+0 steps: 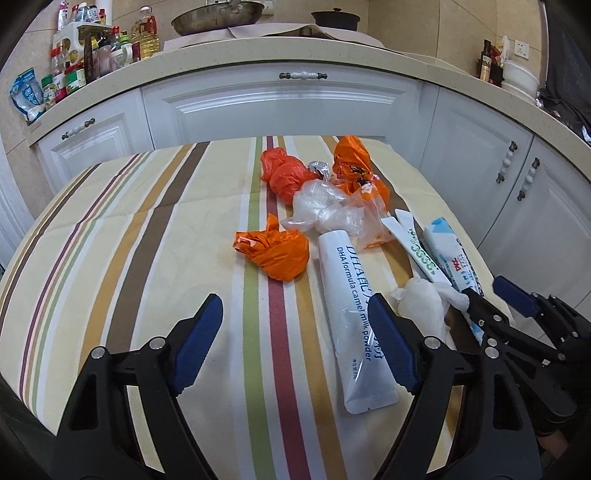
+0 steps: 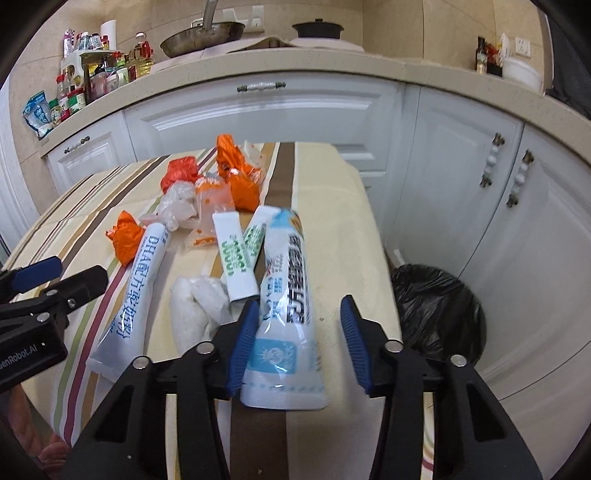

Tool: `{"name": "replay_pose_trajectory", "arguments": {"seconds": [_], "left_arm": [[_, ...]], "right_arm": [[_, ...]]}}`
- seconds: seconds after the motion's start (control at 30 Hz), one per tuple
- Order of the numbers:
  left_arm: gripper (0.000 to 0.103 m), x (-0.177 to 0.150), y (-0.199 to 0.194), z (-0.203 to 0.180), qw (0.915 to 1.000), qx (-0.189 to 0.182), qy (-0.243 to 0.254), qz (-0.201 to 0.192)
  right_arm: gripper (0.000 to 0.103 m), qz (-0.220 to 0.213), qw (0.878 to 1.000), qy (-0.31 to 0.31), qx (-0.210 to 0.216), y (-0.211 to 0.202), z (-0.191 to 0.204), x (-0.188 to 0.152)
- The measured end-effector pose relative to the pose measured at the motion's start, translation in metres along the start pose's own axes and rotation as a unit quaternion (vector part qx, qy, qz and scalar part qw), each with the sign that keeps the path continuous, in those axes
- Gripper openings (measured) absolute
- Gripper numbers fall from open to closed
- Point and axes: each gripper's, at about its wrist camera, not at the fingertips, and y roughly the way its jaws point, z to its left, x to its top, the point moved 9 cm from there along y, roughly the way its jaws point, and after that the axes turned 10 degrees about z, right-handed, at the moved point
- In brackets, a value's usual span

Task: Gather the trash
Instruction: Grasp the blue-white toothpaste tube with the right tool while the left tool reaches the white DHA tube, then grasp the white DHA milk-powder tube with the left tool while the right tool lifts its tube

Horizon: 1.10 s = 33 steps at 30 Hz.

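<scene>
Trash lies on a striped tablecloth [image 1: 129,229]: orange crumpled bags [image 1: 275,254], a clear plastic bag [image 1: 321,210], a white milk-powder sachet [image 1: 351,314], a crumpled tissue [image 1: 424,306] and narrow sachets [image 1: 421,251]. My left gripper [image 1: 295,347] is open and empty above the cloth, its right finger beside the milk-powder sachet. My right gripper [image 2: 299,347] is open with a blue-and-white sachet [image 2: 284,306] lying between its fingers, against the left pad. The right gripper also shows in the left wrist view [image 1: 491,295].
A bin lined with a black bag [image 2: 439,310] stands on the floor right of the table. White cabinets [image 2: 461,147] and a counter with bottles [image 1: 85,59], a pan [image 1: 218,18] and a pot [image 1: 334,18] run behind. The table's right edge [image 2: 384,258] is close.
</scene>
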Motion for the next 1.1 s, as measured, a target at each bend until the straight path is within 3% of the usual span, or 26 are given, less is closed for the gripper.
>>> {"name": "replay_pose_trajectory", "arguments": {"seconds": [0.07,0.43,0.63,0.7,0.77,0.83,1.1], "left_arm": [[0.079,0.000,0.002,-0.003,1.0000,0.000,0.002,0.002],[0.079,-0.003,0.011,-0.019,1.0000,0.000,0.006,0.005],[0.063,-0.012,0.021,-0.026,0.9998,0.006,0.007,0.018],[0.054,-0.017,0.024,-0.029,0.9996,0.007,0.013,0.025],[0.039,-0.020,0.026,-0.030,0.9994,0.006,0.016,0.030],[0.032,-0.023,0.027,-0.031,0.9993,-0.002,0.013,0.034],[0.028,-0.019,0.013,-0.028,0.9997,0.015,0.018,0.010]], "right_arm": [[0.037,0.008,1.000,0.001,0.009,0.004,0.001,-0.003],[0.035,-0.001,1.000,0.015,0.024,-0.003,-0.008,-0.003],[0.035,-0.011,0.999,0.024,0.025,-0.009,-0.014,-0.003],[0.035,-0.013,0.999,0.027,0.026,-0.010,-0.016,-0.003],[0.035,-0.015,0.999,0.029,0.028,-0.011,-0.017,-0.003],[0.035,-0.016,0.999,0.030,0.028,-0.012,-0.019,-0.004],[0.035,-0.026,0.999,0.037,0.026,-0.018,-0.024,-0.002]]}}
